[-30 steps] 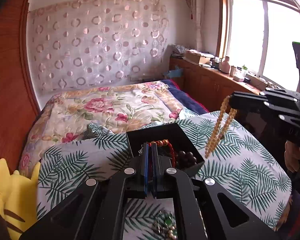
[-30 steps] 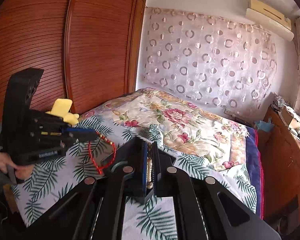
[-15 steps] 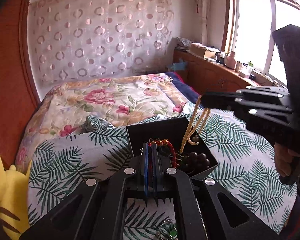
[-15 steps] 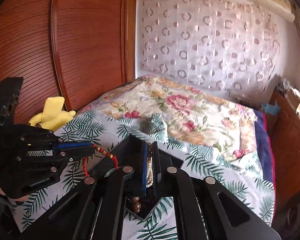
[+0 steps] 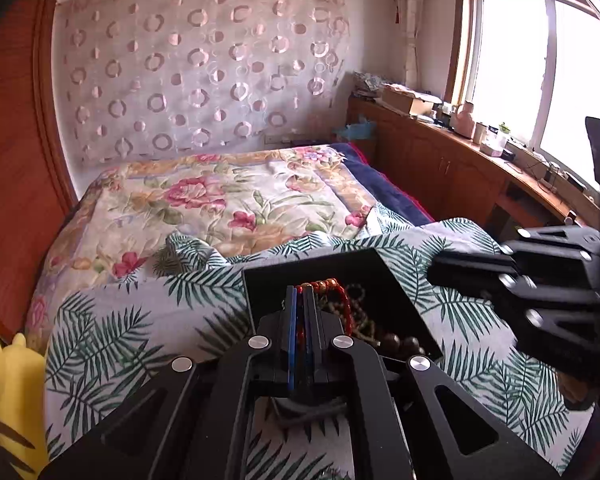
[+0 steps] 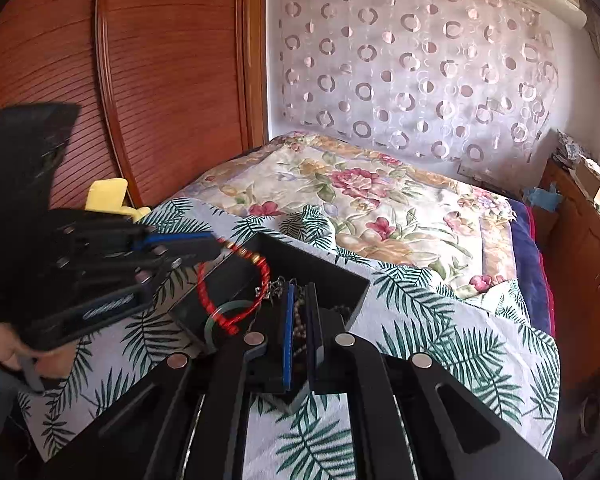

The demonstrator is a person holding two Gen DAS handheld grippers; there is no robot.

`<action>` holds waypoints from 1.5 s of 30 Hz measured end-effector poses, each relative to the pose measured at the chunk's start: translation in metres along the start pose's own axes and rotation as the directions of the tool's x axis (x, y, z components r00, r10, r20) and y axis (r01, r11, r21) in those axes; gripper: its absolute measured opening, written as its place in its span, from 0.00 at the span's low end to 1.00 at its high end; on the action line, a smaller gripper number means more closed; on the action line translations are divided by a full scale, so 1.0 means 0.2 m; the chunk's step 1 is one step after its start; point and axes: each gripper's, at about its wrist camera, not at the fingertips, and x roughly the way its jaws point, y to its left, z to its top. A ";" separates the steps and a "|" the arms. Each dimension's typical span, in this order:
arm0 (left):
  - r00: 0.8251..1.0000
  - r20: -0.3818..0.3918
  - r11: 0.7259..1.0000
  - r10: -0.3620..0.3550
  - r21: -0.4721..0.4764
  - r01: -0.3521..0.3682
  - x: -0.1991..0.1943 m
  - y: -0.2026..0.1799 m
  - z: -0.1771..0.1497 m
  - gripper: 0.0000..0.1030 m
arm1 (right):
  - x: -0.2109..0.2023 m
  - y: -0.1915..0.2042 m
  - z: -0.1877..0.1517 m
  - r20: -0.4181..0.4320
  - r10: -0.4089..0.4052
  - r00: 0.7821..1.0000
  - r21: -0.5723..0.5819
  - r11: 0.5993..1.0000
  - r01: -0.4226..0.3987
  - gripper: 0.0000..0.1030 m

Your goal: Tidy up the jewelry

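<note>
A red beaded bracelet [image 6: 236, 280] is pinched between the closed fingers of the left gripper [image 5: 300, 300] — its loop hangs just ahead of the tips, over the black jewelry box [image 5: 324, 272]. The right gripper [image 6: 298, 292] is seen with its fingers parted by a narrow gap; a beige bead necklace [image 6: 299, 320] shows in that gap, resting down in the box (contact with the pads cannot be told). Dark wooden beads [image 5: 400, 344] lie in the box, right of the left gripper. The box sits on a palm-leaf cloth [image 6: 440, 320].
</note>
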 end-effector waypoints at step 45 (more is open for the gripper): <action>0.971 -0.223 0.992 -0.080 0.076 0.099 -0.09 -0.01 -0.61 0.13 | -0.08 0.25 -0.48 -0.095 0.116 0.989 -0.022 0.993 -0.119 0.07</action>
